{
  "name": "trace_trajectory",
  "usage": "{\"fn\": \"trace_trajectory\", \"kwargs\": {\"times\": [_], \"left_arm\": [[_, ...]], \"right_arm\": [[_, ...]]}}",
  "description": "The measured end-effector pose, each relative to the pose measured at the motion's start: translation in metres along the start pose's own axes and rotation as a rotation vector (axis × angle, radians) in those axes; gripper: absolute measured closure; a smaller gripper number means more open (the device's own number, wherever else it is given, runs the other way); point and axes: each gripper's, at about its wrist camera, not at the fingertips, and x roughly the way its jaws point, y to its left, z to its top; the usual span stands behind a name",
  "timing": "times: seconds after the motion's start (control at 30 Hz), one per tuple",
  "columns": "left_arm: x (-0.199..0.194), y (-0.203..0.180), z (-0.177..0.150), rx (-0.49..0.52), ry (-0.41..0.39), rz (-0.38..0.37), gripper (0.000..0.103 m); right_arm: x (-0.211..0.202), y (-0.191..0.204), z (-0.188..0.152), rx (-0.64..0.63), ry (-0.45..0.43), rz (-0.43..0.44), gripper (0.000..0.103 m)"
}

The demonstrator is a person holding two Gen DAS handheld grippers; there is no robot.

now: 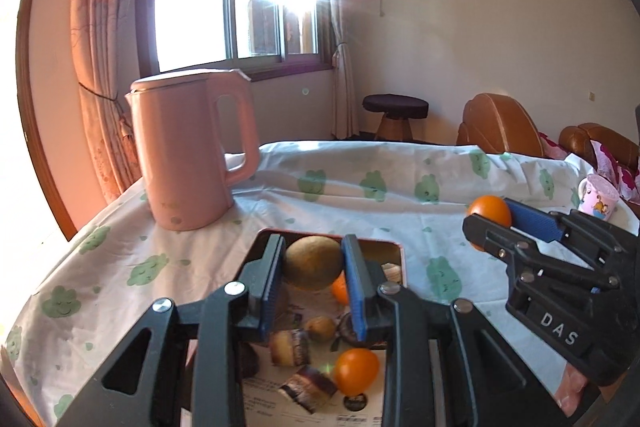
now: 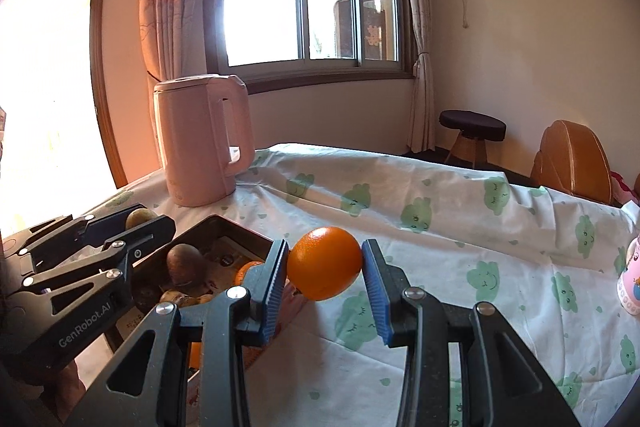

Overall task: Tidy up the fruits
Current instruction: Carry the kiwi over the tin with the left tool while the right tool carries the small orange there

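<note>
The kiwi (image 1: 313,262) sits clamped between the blue pads of the left tongs (image 1: 313,267), held in the air above the open tin (image 1: 394,247) that holds more small fruit, an orange one (image 1: 356,371) nearest the camera, and a few wrapped snacks. The orange (image 2: 325,263) is gripped the same way by the right tongs (image 2: 325,265), both pads pressing its sides, off to the right of the tin and over the bare cloth of the table (image 2: 460,239). Both tongs are thus nearly closed, each on one fruit. The step in hand looks like carrying the two fruits off to wherever they are to be sorted (no bowl or plate for them shows in either view, so the target is a guess). To do it well, keep the squeeze steady, since round, smooth fruit can roll out of flat pads, keep each fruit level, and keep the two tongs apart so they do not knock together; the pink kettle (image 1: 188,151) on the left and the pink cup (image 1: 600,197) at the far right are worth steering clear of. Readable writing: "DAS" on the right tongs as seen from the left wrist, "GenRobot.AI" on the left tongs as seen from the right wrist; the print on the tin's lining is too small to read.
</note>
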Motion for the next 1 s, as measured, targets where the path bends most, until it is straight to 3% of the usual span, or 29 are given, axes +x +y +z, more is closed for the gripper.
{"fn": "trace_trajectory", "kwargs": {"times": [1.0], "left_arm": [[0.027,0.048,-0.030,-0.066,0.100,0.054,0.073]], "right_arm": [[0.048,0.059,-0.013,-0.103,0.111,0.072,0.063]]}}
